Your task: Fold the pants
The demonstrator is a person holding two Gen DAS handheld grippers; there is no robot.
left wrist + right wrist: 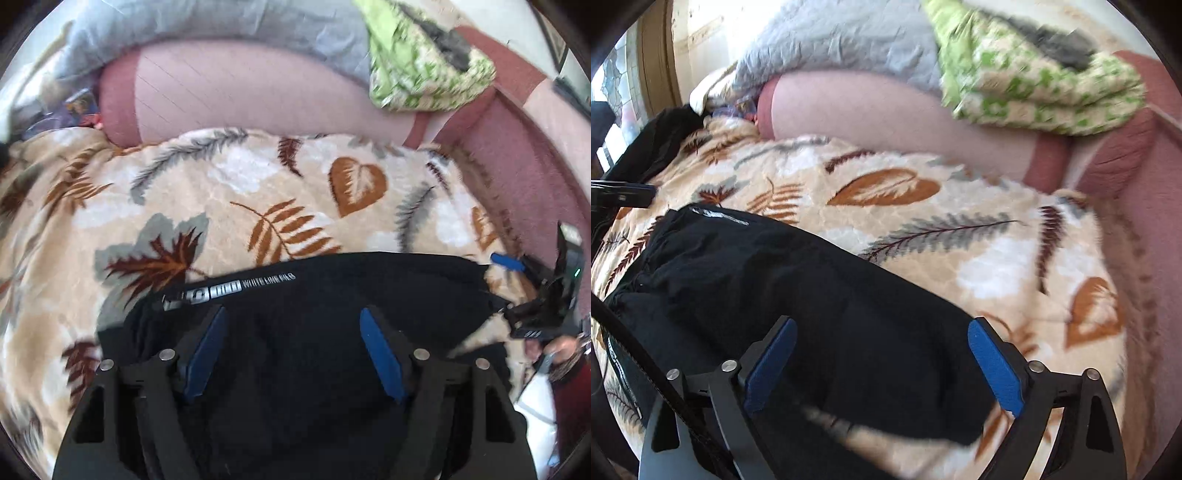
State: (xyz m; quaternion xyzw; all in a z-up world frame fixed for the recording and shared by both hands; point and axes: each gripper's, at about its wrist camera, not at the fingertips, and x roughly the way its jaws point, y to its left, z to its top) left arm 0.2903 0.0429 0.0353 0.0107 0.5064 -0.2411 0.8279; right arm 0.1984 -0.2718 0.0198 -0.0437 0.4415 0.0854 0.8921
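Note:
Black pants (303, 295) with a white printed label lie folded on a beige leaf-patterned blanket (221, 192). My left gripper (293, 314) is open, its blue pads spread above the black cloth near the labelled edge. In the right wrist view the pants (798, 280) stretch from the left to the lower middle. My right gripper (882, 325) is open over their right end, nothing between its pads. The right gripper also shows in the left wrist view (543, 295) at the far right, beside the pants' right edge. The left gripper's tip shows in the right wrist view (628, 194) at the far left.
A pink bolster (240, 92) lies behind the blanket, with a grey-blue quilt (207, 26) and a green-patterned pillow (424, 70) on it. A dark pink cushion (517, 166) runs along the right side. Another dark garment (661, 136) lies at the far left.

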